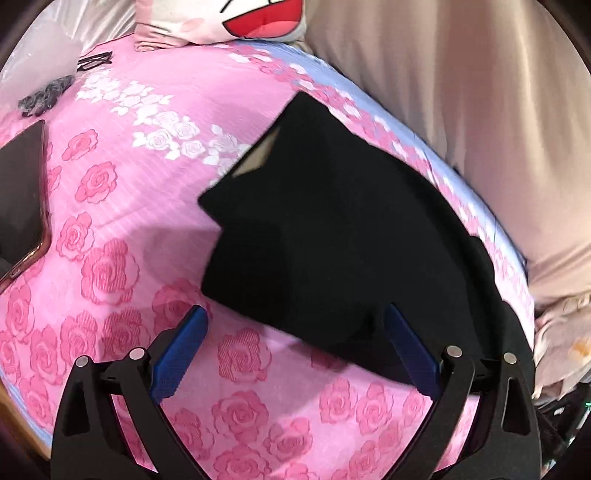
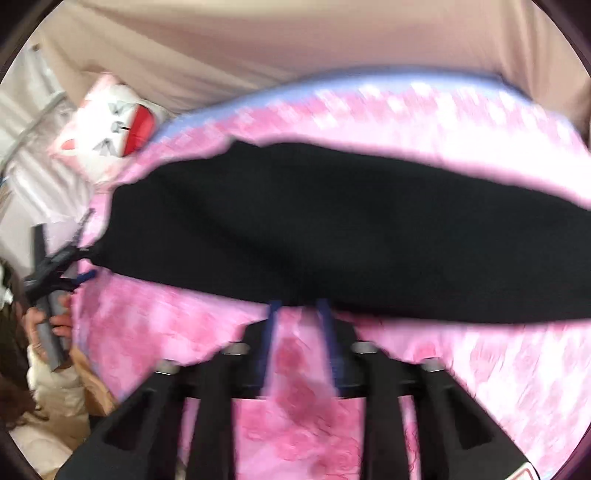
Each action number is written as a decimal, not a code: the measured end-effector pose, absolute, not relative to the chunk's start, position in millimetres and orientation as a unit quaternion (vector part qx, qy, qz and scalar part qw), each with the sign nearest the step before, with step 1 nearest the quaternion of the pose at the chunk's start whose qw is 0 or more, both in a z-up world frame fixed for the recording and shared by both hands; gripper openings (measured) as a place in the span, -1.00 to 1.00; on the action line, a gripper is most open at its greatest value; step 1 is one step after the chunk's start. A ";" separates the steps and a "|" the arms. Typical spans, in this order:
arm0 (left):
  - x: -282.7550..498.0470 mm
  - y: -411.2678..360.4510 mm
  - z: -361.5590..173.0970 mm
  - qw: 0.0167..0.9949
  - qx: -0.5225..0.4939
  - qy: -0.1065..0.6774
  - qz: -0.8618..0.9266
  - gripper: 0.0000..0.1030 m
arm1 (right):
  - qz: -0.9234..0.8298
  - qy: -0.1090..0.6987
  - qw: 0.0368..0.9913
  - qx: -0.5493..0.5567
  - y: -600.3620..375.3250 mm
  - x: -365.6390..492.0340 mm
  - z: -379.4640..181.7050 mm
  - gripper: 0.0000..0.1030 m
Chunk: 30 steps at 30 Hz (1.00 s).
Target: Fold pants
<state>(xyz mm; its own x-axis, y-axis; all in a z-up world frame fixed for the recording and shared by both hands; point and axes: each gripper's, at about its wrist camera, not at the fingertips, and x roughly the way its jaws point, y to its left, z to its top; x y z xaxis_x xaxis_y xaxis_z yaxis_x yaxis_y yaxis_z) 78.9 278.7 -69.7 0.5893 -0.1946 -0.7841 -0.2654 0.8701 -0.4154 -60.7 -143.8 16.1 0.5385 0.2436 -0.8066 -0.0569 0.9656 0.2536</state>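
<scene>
Your black pants (image 1: 332, 236) lie on the pink rose-print bedspread (image 1: 122, 229), folded into a thick dark slab near the bed's far edge, beside the beige curtain (image 1: 480, 110). At the slab's upper corner a small gap between layers shows something pale; what it is cannot be told. In the right wrist view the pants (image 2: 332, 229) stretch as one long dark band across the bedspread (image 2: 480, 387), though that picture is smeared by motion.

Your left gripper (image 1: 295, 332) has its blue-padded fingers (image 1: 181, 354) spread wide, nothing between them. The left pad sits over bare bedspread; the right pad reaches the near edge of the pants. The right wrist view shows this same gripper (image 2: 83, 266) at the left end of the band, with your hand (image 2: 48, 325) around its grey handle.

Your right gripper (image 2: 297, 304) has its fingers narrowed, with a gap still showing pink cloth between them. Their tips meet the near edge of the black band, but the blur hides whether any cloth is pinched, so its hold cannot be told.

Further out, a dark phone (image 1: 22, 199) lies at the left edge of the bed, and a white cartoon-face cushion (image 1: 236, 18) rests at its head.
</scene>
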 end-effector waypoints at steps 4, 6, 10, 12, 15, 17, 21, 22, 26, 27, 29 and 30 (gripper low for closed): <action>90.8 287.0 -69.6 0.866 -0.252 0.430 0.049 0.64 | 0.116 0.426 0.897 0.031 -122.8 -32.2 58.2 0.13; 104.0 291.2 -67.2 0.875 -0.227 0.423 0.056 0.03 | 0.121 0.417 0.900 0.027 -117.6 -20.9 66.4 0.13; 127.5 305.6 -58.4 0.874 -0.224 0.430 0.037 -0.47 | 0.118 0.406 0.906 0.007 -111.0 2.4 63.7 0.13; 134.1 304.6 -42.3 0.886 -0.192 0.421 0.030 -0.52 | 0.118 0.412 0.904 0.005 -108.5 17.8 60.2 0.13; 131.9 294.0 -10.1 0.911 -0.128 0.390 0.042 -0.53 | 0.135 0.426 0.895 0.008 -100.4 61.4 48.1 0.13; 129.4 287.7 6.0 0.922 -0.097 0.373 0.042 -0.53 | 0.149 0.445 0.883 0.019 -92.8 100.7 34.2 0.13; 140.5 280.5 9.7 0.929 -0.012 0.351 0.116 -0.63 | 0.184 0.493 0.848 0.050 -68.3 169.3 -5.3 0.11; 144.0 281.8 9.2 0.929 0.003 0.348 0.130 -0.63 | 0.203 0.510 0.835 0.049 -57.0 182.2 -18.7 -0.16; 155.7 300.0 1.4 0.914 -0.036 0.382 0.128 -0.62 | 0.202 0.492 0.846 -0.038 -20.7 195.0 -22.7 -0.84; 154.1 299.7 -0.7 0.914 -0.039 0.385 0.126 -0.62 | 0.196 0.467 0.861 -0.043 -18.1 196.0 -12.9 -0.91; 154.7 289.1 -1.8 0.915 -0.024 0.383 0.128 -0.62 | 0.167 0.417 0.891 -0.069 -17.6 204.0 -4.6 -0.79; 157.0 281.7 -3.3 0.915 -0.019 0.384 0.123 -0.61 | 0.158 0.423 0.889 -0.076 -18.1 211.8 -13.2 -0.67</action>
